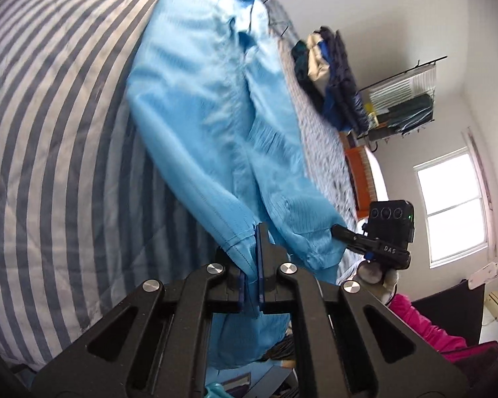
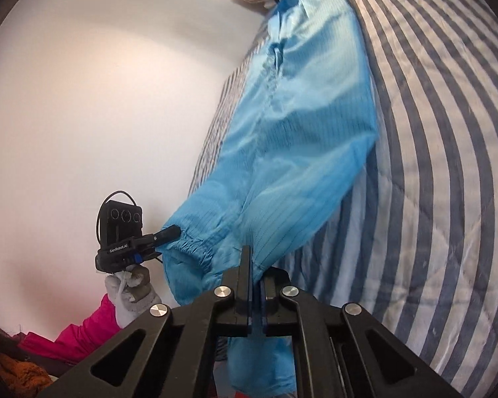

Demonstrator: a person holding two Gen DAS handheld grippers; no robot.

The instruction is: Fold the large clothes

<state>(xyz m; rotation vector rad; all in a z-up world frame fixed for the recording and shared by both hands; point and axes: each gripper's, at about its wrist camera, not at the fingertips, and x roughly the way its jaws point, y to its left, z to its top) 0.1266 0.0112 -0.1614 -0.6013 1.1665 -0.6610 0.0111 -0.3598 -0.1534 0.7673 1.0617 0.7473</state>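
Garment: a large light-blue garment (image 1: 215, 116) is lying stretched along the striped bed cover (image 1: 49, 132), running forward and away from both sets of tongs; its near end is lifted off the bed and hanging below the tongs.
Left tongs: the left tongs (image 1: 251, 265) are pinching a stitched hem edge of the garment, jaws closed on the fabric, with cloth spilling down beneath them.
Right tongs: the right tongs (image 2: 255, 285) are likewise clamping a fold of the blue fabric, jaws drawn nearly together with the cloth between them.
Cross-check: each wrist view is showing the other tongs biting into the gathered, elasticated cuff end of the garment, just beside the viewing tongs.
Spacing: the two grips are sitting near each other on the same near end of the garment, side by side.
Surroundings: a pile of dark clothes (image 1: 328, 76) is lying on the bed, well beyond the right tongs in the left view; a window (image 1: 455, 205) is showing further off.
Step in hand (judgement): the near end is being raised, probably to carry it forward over the part lying on the bed.
Next move calls for (judgement): both tongs travelling forward together at level height, keeping the edge taut, then lowering it squarely onto the far portion before letting go.
Risk (judgement): slippery-looking fabric may slide or bunch if the grips drift apart unevenly.
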